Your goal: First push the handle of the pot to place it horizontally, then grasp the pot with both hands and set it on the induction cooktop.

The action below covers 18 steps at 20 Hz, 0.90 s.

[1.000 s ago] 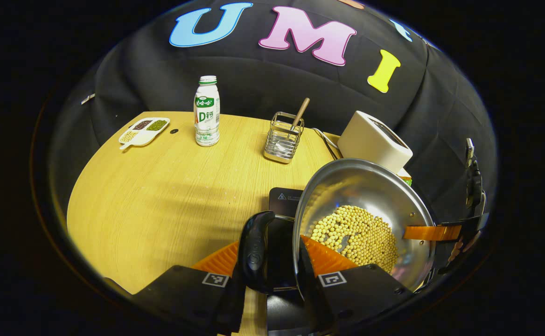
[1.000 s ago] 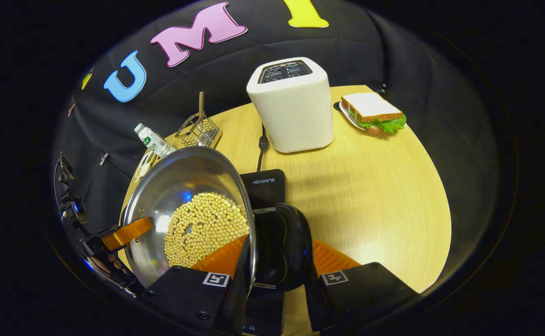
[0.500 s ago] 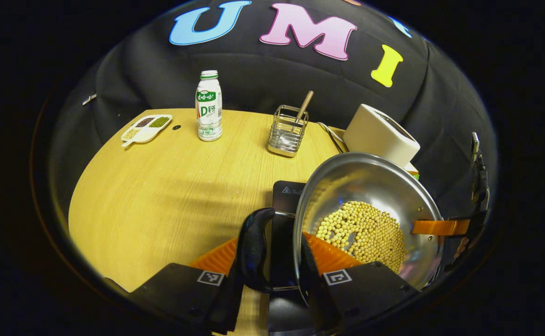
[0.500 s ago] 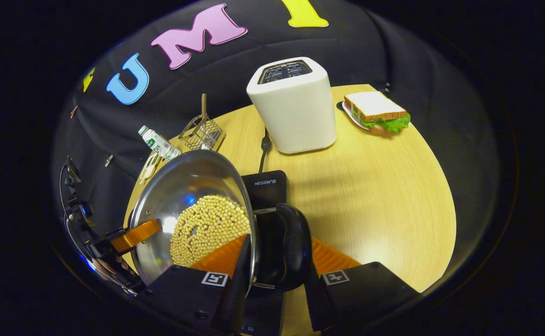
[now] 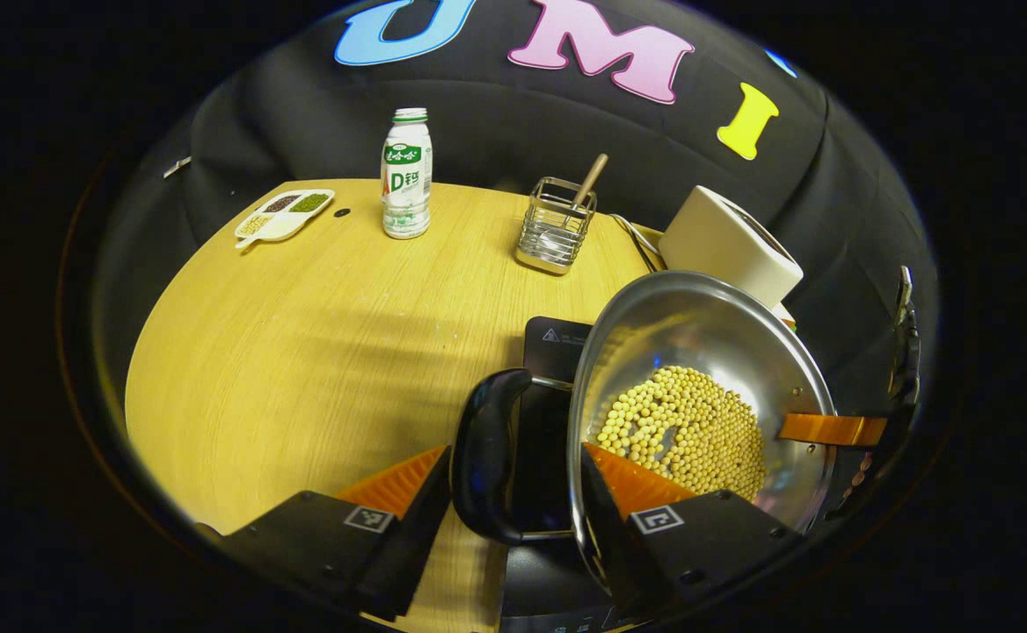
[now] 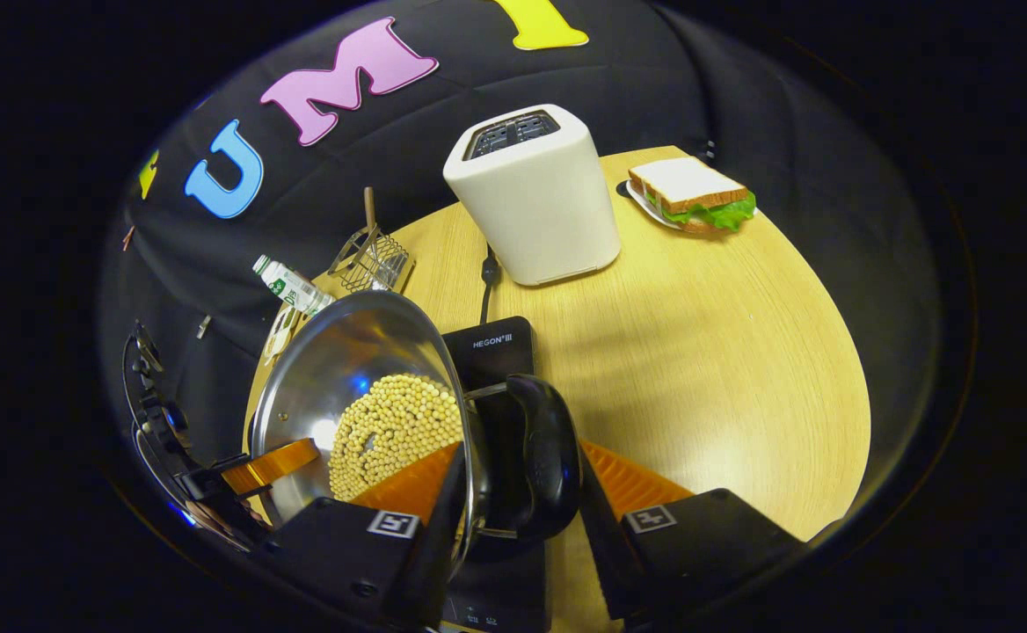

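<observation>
At the bottom of the left gripper view, left gripper (image 5: 513,453) set astride one side of the round stainless-steel pot (image 5: 698,325): one of the fingers (image 5: 628,475) inside the rim above a heap of pale yellow soybeans (image 5: 681,431), the other outside the pot's black loop handle (image 5: 483,457), close against it. Spread about as wide as handle and wall together; cannot tell whether pressing or merely alongside. Same arrangement for the right gripper (image 6: 520,447) in the right gripper view, around the opposite black handle (image 6: 544,448), grip likewise impossible to judge. Pot directly over the flat black induction cooktop (image 5: 553,338) on the light wooden tabletop (image 5: 302,352); cannot tell whether resting on it. Farther back: a white toaster (image 6: 531,198), a sandwich with lettuce (image 6: 694,193), a white plastic bottle (image 5: 406,176), a wire utensil holder (image 5: 556,227) and a small divided white dish (image 5: 283,214).
</observation>
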Available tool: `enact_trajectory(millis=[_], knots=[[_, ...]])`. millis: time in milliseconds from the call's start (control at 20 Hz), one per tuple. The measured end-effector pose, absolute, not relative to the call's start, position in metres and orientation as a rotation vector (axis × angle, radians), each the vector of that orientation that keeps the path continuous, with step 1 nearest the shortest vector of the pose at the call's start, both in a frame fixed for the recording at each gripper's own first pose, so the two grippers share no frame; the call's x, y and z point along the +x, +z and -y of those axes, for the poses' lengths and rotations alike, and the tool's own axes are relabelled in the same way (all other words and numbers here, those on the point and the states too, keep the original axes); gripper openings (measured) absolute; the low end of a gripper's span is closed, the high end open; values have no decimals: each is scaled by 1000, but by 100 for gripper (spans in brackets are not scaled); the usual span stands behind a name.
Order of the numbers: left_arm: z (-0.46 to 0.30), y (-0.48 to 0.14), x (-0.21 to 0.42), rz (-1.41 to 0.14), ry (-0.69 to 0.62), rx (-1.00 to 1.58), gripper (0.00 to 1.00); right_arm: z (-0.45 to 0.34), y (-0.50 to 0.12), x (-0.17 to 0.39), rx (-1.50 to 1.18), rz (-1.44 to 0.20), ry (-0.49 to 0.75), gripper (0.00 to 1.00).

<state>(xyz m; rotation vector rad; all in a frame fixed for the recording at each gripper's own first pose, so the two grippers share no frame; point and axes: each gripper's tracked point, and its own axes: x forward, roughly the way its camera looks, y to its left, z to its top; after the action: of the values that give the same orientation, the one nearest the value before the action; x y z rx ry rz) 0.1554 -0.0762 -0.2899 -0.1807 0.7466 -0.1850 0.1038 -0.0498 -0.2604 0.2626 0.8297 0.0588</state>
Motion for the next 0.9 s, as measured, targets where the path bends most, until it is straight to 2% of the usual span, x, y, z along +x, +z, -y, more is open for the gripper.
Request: enact_trajectory(millis=[50,150,200,450,600,700,900], knots=[[76,-289,152,-757,-193,-183,94,50,-258,101,261,-827,55,84],[76,-282,142,-749,-213,-186,96,49,-254,91,250,-814,44,88],[72,-275,137,-732,-219,-188,96,52,-249,83,240,-805,26,100],[47,-232,93,-633,-283,-257,99,52,-221,32,238,-727,-81,99],[17,-203,68,-538,-265,-203,95,48,-192,2,223,-647,-120,99],[6,-183,52,-461,-276,-188,95,44,-172,-14,210,-583,-146,99],[-29,-144,25,-307,-211,-189,95,28,-119,-34,203,-414,-170,99]])
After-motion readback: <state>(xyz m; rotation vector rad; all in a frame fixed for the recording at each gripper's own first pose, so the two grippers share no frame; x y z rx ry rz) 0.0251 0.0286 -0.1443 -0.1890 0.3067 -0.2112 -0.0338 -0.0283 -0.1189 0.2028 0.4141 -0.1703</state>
